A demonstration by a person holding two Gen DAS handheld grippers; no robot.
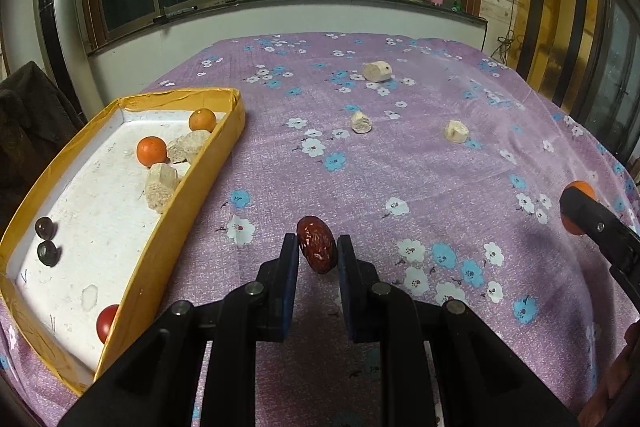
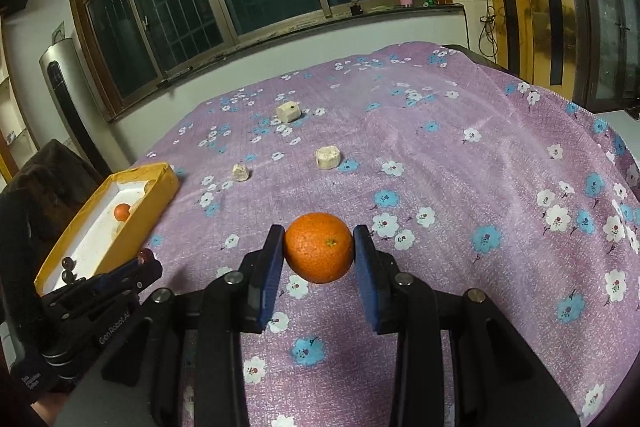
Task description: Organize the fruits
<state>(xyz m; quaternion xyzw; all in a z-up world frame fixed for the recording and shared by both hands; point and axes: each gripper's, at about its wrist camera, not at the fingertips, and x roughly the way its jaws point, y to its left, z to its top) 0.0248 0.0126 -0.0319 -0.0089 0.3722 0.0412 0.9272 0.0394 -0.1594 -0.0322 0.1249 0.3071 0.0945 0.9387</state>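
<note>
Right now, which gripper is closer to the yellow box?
The left gripper. It holds a red date right beside the yellow box; the right gripper holds an orange farther out over the cloth.

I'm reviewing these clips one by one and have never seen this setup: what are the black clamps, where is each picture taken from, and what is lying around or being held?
The black clamps are two hand-held grippers; a person carries one in each hand. Each picture comes from a camera on one gripper, looking along its fingers.

In the left view, the left gripper is shut on a wrinkled dark red date. In the right view, the right gripper is shut on a round orange tangerine.

Both are over a table with a purple flowered cloth. On it lie three pale crumbly chunks, and at the left an open yellow cardboard box already holding small fruits and similar chunks.
</note>
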